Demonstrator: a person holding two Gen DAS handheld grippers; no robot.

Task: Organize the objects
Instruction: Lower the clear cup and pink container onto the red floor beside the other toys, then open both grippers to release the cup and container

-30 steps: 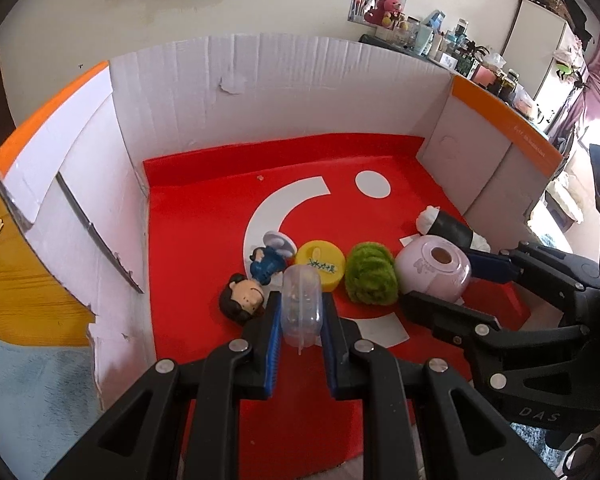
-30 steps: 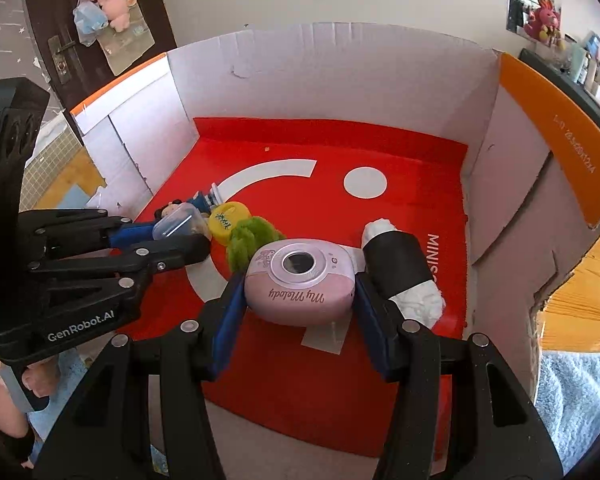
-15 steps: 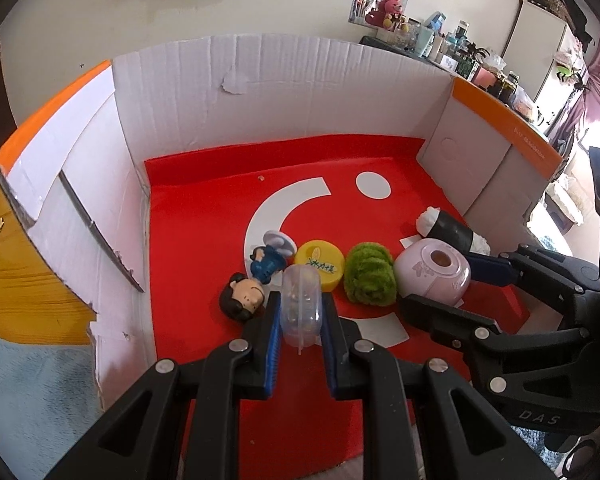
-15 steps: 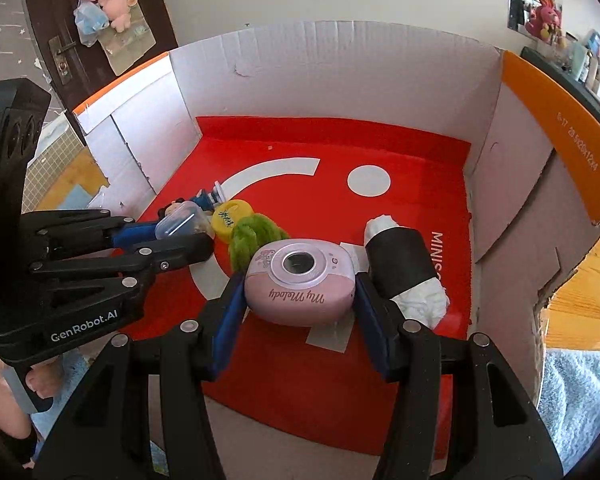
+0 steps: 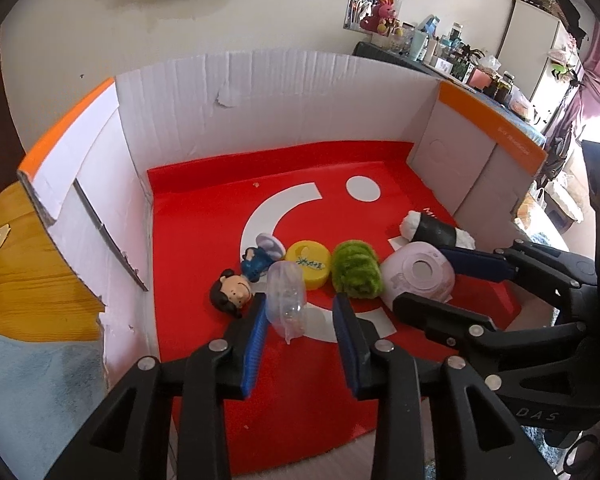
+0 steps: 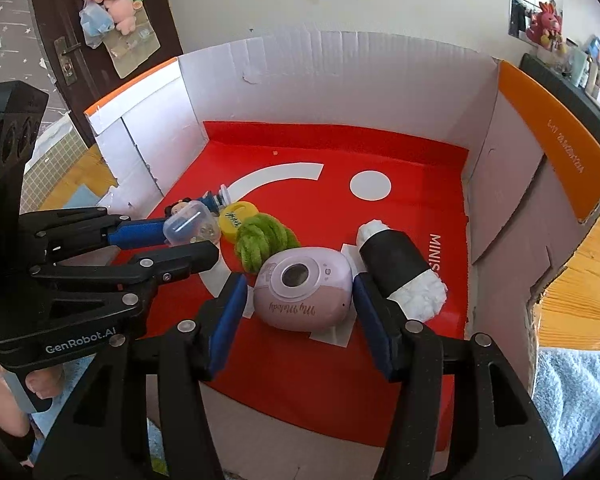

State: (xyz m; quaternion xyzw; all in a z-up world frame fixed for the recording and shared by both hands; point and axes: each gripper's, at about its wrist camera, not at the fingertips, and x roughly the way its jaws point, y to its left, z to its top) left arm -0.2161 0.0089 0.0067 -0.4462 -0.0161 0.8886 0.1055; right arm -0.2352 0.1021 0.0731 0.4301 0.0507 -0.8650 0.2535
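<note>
A row of objects lies on the red floor of the cardboard box (image 5: 236, 120): a small doll figure (image 5: 240, 280), a clear plastic case (image 5: 286, 300), a yellow disc (image 5: 309, 264), a green fuzzy roll (image 5: 356, 270), a pink toy camera (image 6: 304, 288) and a black-and-white roll (image 6: 400, 272). My left gripper (image 5: 300, 320) is open, its jaws either side of the clear case, which rests on the floor. My right gripper (image 6: 296, 304) is open around the pink camera, jaws just apart from its sides.
White cardboard walls with orange rims (image 6: 556, 148) enclose the box on three sides. The red floor (image 6: 340, 152) behind the row is bare. Wooden flooring (image 5: 20, 260) and a blue cloth (image 6: 572, 392) lie outside the box.
Both grippers have opened: the left let go of the clear case, the right let go of the pink camera. Both objects now rest on the red floor.
</note>
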